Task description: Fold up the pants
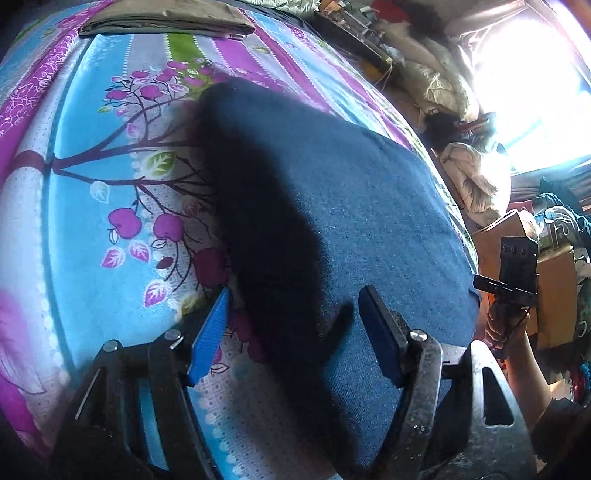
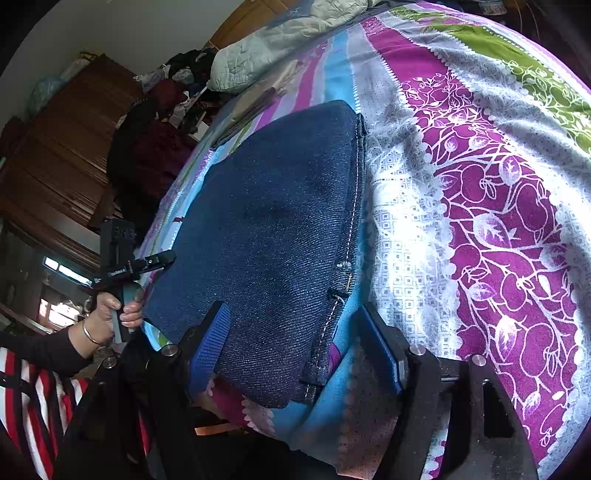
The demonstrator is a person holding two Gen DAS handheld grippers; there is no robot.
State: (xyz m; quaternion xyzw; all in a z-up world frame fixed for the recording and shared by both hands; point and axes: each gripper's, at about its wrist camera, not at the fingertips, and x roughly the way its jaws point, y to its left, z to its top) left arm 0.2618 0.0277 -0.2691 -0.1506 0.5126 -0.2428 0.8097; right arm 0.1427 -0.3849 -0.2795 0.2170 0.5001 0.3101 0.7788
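Note:
Dark blue denim pants (image 1: 369, 221) lie folded into a flat rectangle on the patterned bedsheet (image 1: 92, 192); a dark shadow crosses their left half. My left gripper (image 1: 295, 328) is open just above the near edge of the pants, and its blue pads hold nothing. In the right wrist view the same pants (image 2: 277, 240) show a stitched seam along their right side. My right gripper (image 2: 295, 350) is open over the near corner of the pants, one pad over the denim and one over the sheet (image 2: 480, 192). It grips nothing.
A folded olive-grey cloth (image 1: 166, 22) lies at the far end of the bed. A pale quilt (image 2: 277, 48) is bunched at the bed's far side. A wooden wardrobe (image 2: 55, 147) and cardboard boxes (image 1: 554, 288) stand beside the bed. A hand (image 2: 107, 314) holds the other gripper's handle.

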